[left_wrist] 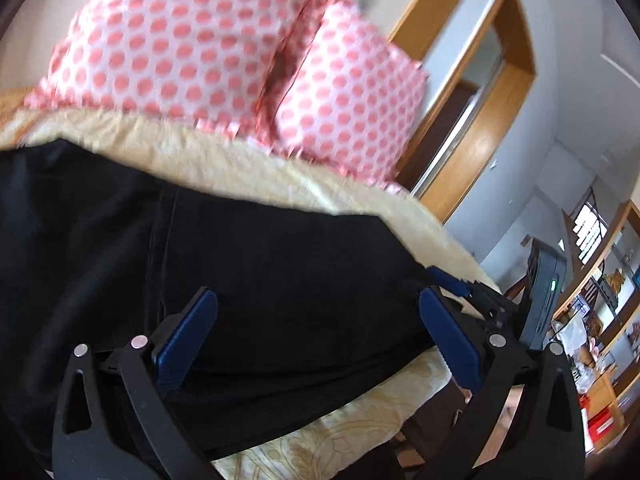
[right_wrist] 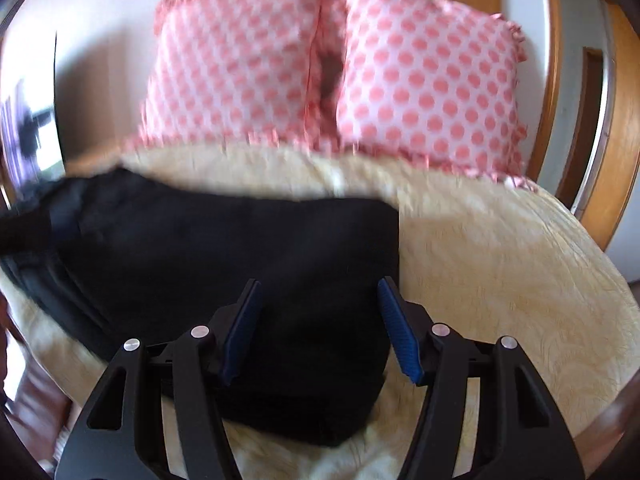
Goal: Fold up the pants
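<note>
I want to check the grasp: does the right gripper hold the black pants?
No: the right gripper is open above the black folded pants, its blue fingers wide apart.

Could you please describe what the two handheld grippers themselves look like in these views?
Both look alike. The left gripper and right gripper have matte black frames of angular struts with triangular cut-outs, joined by round silver pivot pins. Each carries two flat fingers with ribbed blue pads. No cables, markings, hands or sleeves show.

polka-dot pillows (right_wrist: pixel 332 76), cream bedspread (right_wrist: pixel 500 264), wooden door (left_wrist: pixel 480 152)
</note>
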The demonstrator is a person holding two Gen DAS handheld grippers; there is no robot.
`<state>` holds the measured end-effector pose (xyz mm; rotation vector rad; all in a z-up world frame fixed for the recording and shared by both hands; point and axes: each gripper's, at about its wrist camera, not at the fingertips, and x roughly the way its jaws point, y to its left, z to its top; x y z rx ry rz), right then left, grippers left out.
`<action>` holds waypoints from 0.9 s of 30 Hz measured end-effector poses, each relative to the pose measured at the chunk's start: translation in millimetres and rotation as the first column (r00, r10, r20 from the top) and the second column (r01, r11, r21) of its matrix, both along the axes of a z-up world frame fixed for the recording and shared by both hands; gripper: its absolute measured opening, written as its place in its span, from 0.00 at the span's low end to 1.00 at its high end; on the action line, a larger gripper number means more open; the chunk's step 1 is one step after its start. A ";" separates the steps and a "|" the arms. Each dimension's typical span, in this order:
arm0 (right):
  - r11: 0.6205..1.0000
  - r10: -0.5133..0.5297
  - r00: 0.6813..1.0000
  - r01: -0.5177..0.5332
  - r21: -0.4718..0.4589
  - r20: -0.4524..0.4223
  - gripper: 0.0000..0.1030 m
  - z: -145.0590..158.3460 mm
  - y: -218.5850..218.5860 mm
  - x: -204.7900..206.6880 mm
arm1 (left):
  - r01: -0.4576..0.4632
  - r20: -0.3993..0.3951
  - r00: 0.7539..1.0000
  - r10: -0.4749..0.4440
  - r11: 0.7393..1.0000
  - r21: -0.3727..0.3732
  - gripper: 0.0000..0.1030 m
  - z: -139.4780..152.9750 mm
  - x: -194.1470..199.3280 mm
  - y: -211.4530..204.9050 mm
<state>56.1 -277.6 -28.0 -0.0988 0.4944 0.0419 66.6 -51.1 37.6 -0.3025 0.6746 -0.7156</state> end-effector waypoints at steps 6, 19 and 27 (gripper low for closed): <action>0.998 0.025 0.996 -0.020 -0.064 0.082 0.60 8.7 12.6 -15.1 | -0.008 -0.039 0.999 0.008 1.000 -0.007 0.98 -14.8 -2.0 9.6; 0.892 0.451 0.877 -0.441 0.096 -0.165 0.61 29.7 166.8 72.4 | -0.376 0.029 0.926 0.377 0.926 -0.027 0.98 23.5 -45.1 145.3; 0.869 0.490 0.843 -0.492 0.051 -0.222 0.68 12.2 190.2 54.5 | -0.652 -0.013 0.757 0.653 0.756 -0.054 0.98 41.8 -74.8 279.4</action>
